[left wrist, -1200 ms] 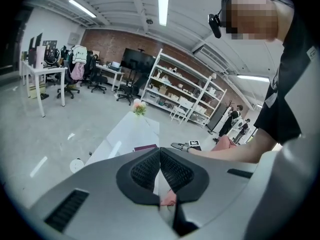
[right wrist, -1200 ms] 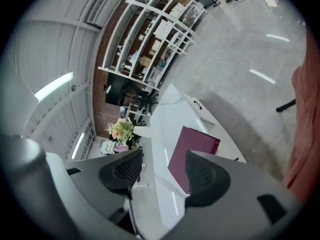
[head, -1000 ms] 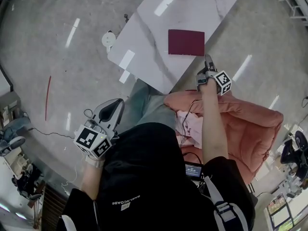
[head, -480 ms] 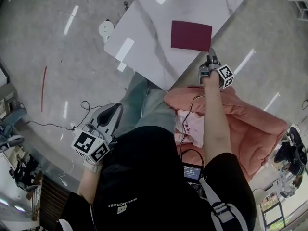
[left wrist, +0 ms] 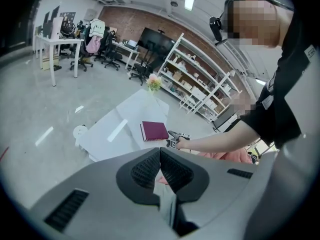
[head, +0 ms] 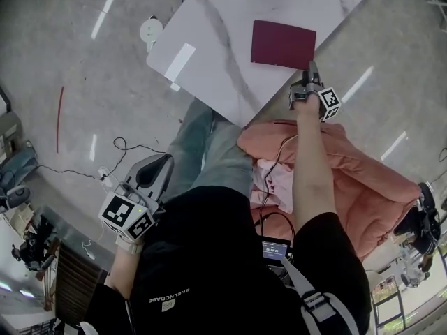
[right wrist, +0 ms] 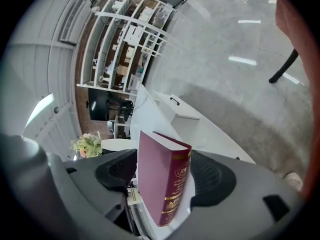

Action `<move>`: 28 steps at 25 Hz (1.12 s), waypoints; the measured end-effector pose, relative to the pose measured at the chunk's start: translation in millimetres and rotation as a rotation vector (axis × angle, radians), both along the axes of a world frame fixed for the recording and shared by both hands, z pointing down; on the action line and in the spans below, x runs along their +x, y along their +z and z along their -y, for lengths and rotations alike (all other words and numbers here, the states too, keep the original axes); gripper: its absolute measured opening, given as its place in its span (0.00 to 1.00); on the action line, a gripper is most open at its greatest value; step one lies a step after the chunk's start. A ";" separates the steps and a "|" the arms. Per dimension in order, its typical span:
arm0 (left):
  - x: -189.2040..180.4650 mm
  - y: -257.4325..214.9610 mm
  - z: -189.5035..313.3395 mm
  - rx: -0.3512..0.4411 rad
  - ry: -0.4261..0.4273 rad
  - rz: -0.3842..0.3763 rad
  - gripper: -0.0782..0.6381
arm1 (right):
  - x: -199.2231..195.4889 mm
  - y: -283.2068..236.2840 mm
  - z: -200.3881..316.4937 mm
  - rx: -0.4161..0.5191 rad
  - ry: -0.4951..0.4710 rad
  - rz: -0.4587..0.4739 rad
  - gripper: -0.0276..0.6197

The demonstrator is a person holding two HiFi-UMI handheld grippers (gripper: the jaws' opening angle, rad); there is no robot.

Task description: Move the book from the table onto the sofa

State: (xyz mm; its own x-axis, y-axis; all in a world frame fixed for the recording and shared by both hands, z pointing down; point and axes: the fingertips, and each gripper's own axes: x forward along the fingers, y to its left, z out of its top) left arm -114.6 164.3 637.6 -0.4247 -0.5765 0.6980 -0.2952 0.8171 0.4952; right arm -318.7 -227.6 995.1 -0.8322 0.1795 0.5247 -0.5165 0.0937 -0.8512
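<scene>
A maroon book lies flat on the white marble surface, close to the edge nearest the person, as the right gripper reaches it at arm's length from above the salmon sofa. The right gripper view puts the book's spine end between the two fingers, which are spread wide and have just been opening. The cover runs close along one finger, and a strip of white surface shows between the spine and the other. Neither pad can be seen pressing on the book. The left gripper hangs low at the person's left side over the grey floor, well apart from the book, with its fingers pressed together tip to tip. From the head view the book is only a plain dark-red rectangle. That view alone shows the sofa lying just beside the corner of the surface and a cable trailing across the floor. The right gripper view adds what the overhead angle hides: the book's thickness, gold lettering down its spine, and tall shelves beyond. The left gripper view gives the side-on look, with the right gripper at the book's near corner, flowers at the far end of the surface, and desks and office chairs lined along a brick wall.
</scene>
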 end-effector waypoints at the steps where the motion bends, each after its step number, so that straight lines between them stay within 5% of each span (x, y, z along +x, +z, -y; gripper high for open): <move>1: 0.7 3.0 -0.4 -0.001 0.000 -0.005 0.13 | -2.0 4.9 2.2 0.000 0.006 0.012 0.54; 28: -3.6 61.9 9.4 -0.049 0.050 -0.144 0.13 | -11.6 36.9 3.2 -0.014 0.050 0.057 0.51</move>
